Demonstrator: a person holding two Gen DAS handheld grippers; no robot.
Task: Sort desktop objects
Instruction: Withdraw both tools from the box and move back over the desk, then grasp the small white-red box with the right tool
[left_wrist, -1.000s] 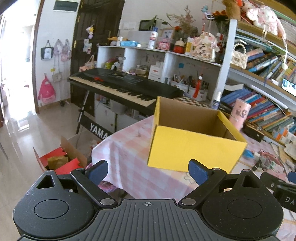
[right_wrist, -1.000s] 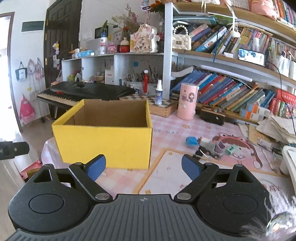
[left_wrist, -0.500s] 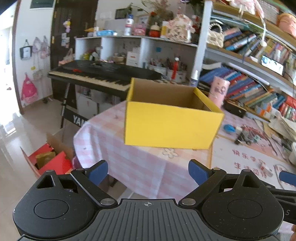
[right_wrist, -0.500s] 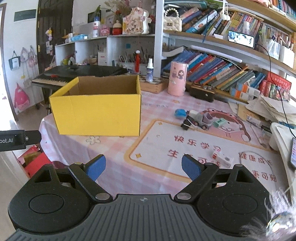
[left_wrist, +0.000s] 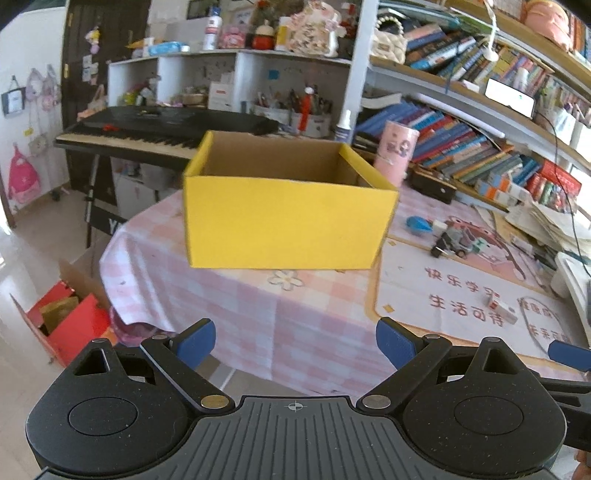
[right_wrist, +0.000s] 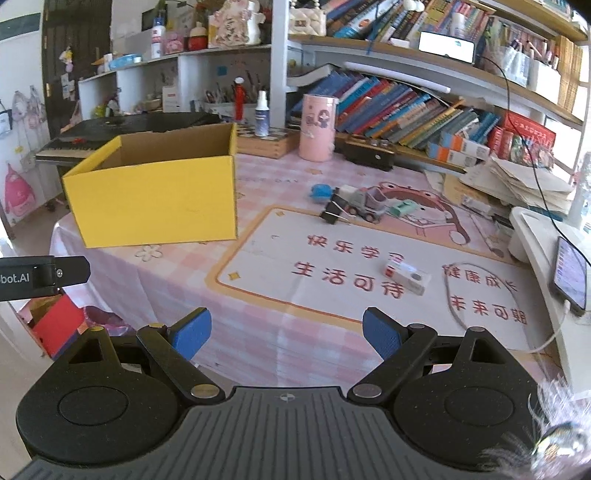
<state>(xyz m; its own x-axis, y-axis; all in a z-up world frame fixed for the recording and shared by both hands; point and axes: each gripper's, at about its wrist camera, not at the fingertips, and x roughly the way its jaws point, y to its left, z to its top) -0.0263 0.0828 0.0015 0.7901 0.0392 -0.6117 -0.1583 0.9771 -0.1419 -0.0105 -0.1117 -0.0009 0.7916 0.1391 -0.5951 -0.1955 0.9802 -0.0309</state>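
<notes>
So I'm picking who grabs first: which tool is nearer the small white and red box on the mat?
Right. The right tool faces the small white and red box just ahead; the left tool sits farther left, facing the yellow box.

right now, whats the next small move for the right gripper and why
Probably ease the right gripper forward toward the small white and red box on the mat. Both grippers are open and hold nothing, the yellow box stands open, and that small box lies nearest, apart from the other clutter.

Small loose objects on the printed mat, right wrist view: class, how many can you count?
6, perhaps more hidden: blue toy, white block, black binder clip, toy truck and green piece clustered at the far edge; small white box lies alone nearer.
</notes>
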